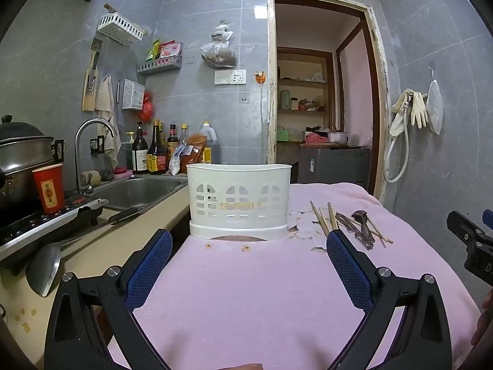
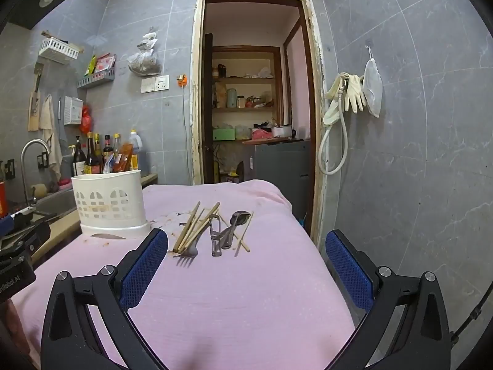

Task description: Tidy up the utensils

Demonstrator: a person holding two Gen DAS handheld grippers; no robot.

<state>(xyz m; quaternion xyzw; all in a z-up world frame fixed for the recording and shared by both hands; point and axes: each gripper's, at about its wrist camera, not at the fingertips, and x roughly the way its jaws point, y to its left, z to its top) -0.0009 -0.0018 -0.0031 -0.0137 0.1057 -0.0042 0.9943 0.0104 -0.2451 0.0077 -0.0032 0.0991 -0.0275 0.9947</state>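
A white slotted utensil holder stands upright on a pink cloth. To its right lies a loose pile: several wooden chopsticks, a metal fork, a peeler and spoons. My left gripper is open and empty, facing the holder from a short way back. My right gripper is open and empty, short of the pile. The right gripper's body shows at the left wrist view's right edge.
Left of the cloth are a steel sink with a tap, a red paper cup, a pot on a cooktop, a ladle and sauce bottles. A doorway opens behind. The cloth drops off at its right edge.
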